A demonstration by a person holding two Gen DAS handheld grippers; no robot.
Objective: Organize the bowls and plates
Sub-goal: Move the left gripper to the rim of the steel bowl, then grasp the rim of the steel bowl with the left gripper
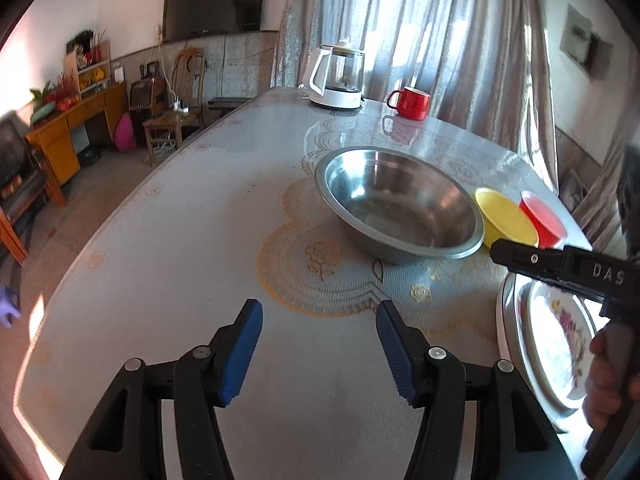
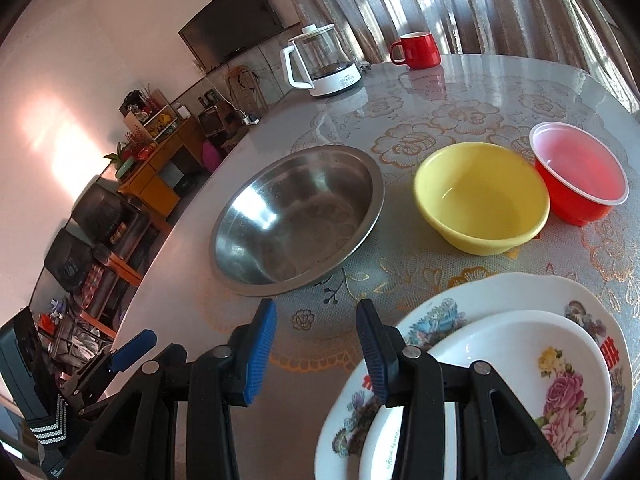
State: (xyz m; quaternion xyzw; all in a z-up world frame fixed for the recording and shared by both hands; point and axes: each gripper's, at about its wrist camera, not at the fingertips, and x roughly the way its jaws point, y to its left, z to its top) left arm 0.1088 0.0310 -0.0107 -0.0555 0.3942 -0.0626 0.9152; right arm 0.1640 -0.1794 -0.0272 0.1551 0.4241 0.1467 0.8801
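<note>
Both tools empty, jaws apart: left tool (image 1: 319,346), right tool (image 2: 316,350). Large steel bowl (image 2: 296,216) mid-worktop (image 1: 160,280); yellow plastic bowl (image 2: 482,196) beside red plastic bowl (image 2: 580,172), w/ stacked floral plates (image 2: 500,380) near front edge. Kettle (image 1: 338,76), red mug (image 1: 412,102) at far edge. Bare worktop on left.

Upright in a row stand a steel bowl (image 2: 296,216), yellow bowl (image 2: 482,196) and red bowl (image 2: 580,172); two flowered plates (image 2: 520,364) lie stacked nearby.
</note>
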